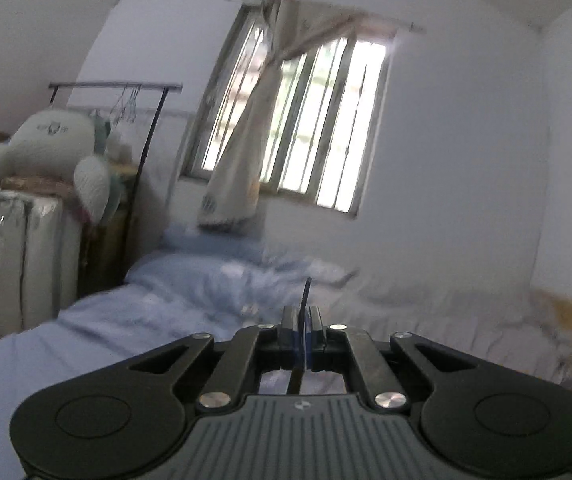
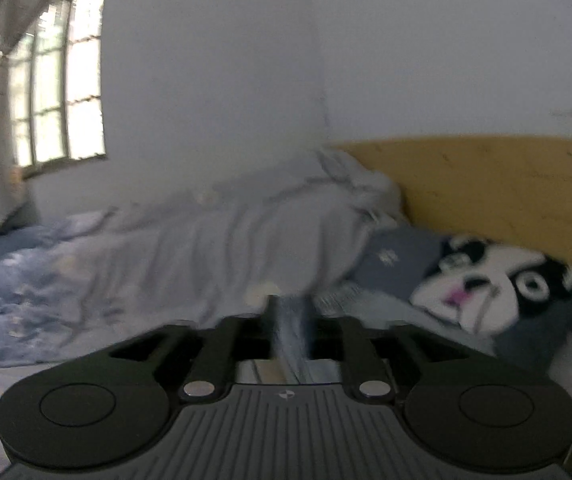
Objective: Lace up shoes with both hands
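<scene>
In the left wrist view my left gripper (image 1: 301, 312) is shut on a thin black shoelace (image 1: 307, 292). The lace stands up past the fingertips and also runs down behind them toward the gripper body. In the right wrist view, which is motion-blurred, my right gripper (image 2: 290, 308) shows its two dark fingers a little apart. Only a blurred blue-grey streak shows in the gap, and I see nothing pinched there. No shoe appears in either view. Both grippers point roughly level over a bed.
A bed with pale blue bedding (image 1: 126, 320) and a crumpled duvet (image 2: 246, 220) fills the foreground. A wooden headboard (image 2: 485, 184) and a black-and-white plush pillow (image 2: 493, 284) lie right. A barred window (image 1: 305, 120), clothes rack (image 1: 114, 86) and white plush toy (image 1: 46, 140) stand behind.
</scene>
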Motion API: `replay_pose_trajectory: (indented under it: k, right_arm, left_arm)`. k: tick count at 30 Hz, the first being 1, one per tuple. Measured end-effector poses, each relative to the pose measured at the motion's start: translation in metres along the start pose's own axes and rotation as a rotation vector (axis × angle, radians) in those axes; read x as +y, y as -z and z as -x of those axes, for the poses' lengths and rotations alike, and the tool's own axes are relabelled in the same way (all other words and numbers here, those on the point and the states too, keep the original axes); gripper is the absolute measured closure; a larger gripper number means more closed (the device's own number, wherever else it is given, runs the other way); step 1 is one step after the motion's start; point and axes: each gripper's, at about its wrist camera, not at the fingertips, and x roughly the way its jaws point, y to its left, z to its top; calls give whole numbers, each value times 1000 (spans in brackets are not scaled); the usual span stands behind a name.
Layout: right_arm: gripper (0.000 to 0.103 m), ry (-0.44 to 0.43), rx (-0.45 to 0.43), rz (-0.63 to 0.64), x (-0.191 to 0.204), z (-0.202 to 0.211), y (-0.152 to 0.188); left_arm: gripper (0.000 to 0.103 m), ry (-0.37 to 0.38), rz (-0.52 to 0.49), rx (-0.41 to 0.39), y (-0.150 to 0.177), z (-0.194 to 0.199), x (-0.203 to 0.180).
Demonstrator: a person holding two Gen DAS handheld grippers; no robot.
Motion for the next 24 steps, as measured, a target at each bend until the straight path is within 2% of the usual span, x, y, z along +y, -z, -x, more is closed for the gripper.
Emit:
replay_pose_trajectory:
  k: [1, 2, 4, 6, 7, 9, 10, 13, 15, 17, 19, 22, 24]
  right_arm:
    - [54, 12, 5, -31, -3, -1, 6]
    - [53, 27, 7, -68, -7, 0, 12]
    - [52, 20, 13, -137, -13, -3, 22]
    - [50, -24, 17, -177, -11, -7, 24]
    - [47, -48, 21, -195, -10, -8, 25]
    - [45, -114, 33, -237, -7, -11, 29]
    - [45, -172, 53, -272, -4, -15, 33]
    - [45, -362, 144, -390, 10, -37, 50]
    - [45, -452, 226, -462, 22, -55, 69]
    - [45, -506, 320, -513, 34, -74, 92]
    - [45, -537, 408, -520, 45, -90, 115]
    - [45, -571, 508, -511, 57, -108, 142]
    - [45, -565, 548, -516, 61, -117, 154]
  left_arm:
    - [93, 6, -1, 25, 5, -5, 2]
    - [88, 10, -1, 48, 10, -11, 4]
    - [61, -4, 5, 63, 23, -14, 11]
    - [50, -37, 35, 78, 32, -20, 20]
    - [46, -62, 46, 97, 36, -25, 23]
    - [46, -104, 62, 144, 43, -36, 29]
    - [46, -93, 71, 164, 46, -42, 31]
    - [45, 38, 110, 219, 63, -58, 18]
    - [45, 180, 133, 274, 82, -69, -6]
    - [45, 327, 119, 348, 108, -82, -40]
    - [46, 427, 85, 443, 136, -93, -72]
    - [46, 502, -29, 576, 180, -105, -115]
    - [46, 486, -112, 635, 202, -111, -135]
